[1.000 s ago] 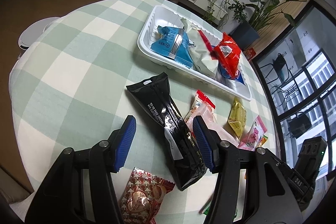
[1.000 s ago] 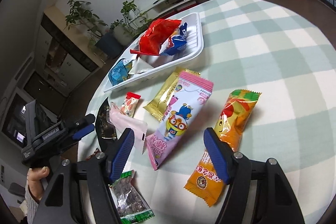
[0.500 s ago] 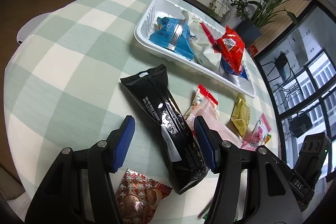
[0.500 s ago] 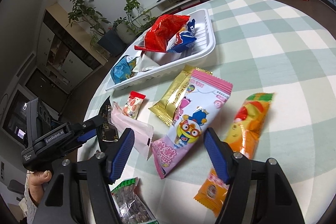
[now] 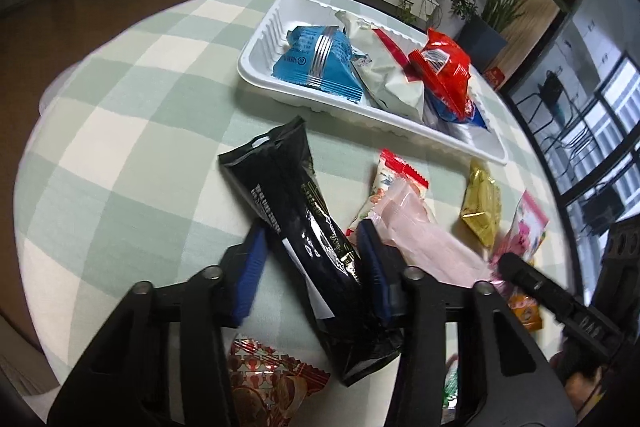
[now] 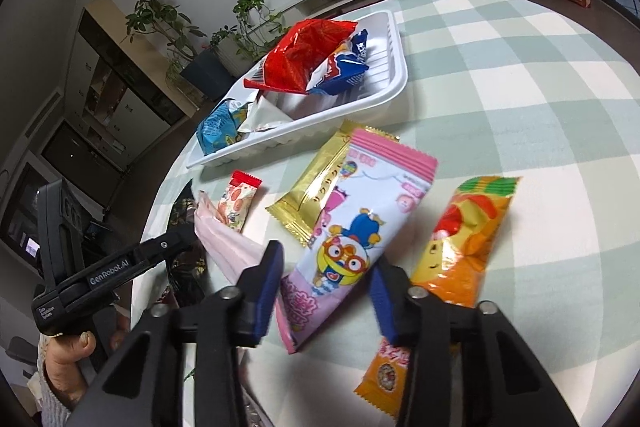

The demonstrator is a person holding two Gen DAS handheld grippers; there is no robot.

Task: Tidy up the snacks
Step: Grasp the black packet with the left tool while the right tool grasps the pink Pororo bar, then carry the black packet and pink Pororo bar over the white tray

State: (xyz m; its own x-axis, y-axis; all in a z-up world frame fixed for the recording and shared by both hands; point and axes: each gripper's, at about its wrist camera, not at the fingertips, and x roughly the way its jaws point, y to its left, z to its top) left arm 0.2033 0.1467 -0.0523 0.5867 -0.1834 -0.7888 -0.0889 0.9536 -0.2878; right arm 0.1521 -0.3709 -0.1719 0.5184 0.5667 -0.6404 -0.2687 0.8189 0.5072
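A white tray (image 5: 260, 67) at the far side holds blue, white and red snack packs; it also shows in the right wrist view (image 6: 384, 95). My left gripper (image 5: 312, 267) is open, its jaws on either side of a long black packet (image 5: 296, 211) lying on the checked cloth. My right gripper (image 6: 326, 291) is open, its jaws on either side of the lower end of a pink cartoon packet (image 6: 360, 219). An orange packet (image 6: 464, 247) lies just right of it, a gold packet (image 6: 316, 183) just left.
A pale pink packet (image 5: 424, 239), a small red-topped packet (image 5: 388, 183) and a gold packet (image 5: 482, 211) lie right of the black one. A red patterned packet (image 5: 268, 383) lies near the front edge. The round table's edge is close on the left.
Both grippers have moved down and forward over their packets: the left jaws now straddle the black packet, the right jaws the pink cartoon packet. Both jaws stand narrower than before.
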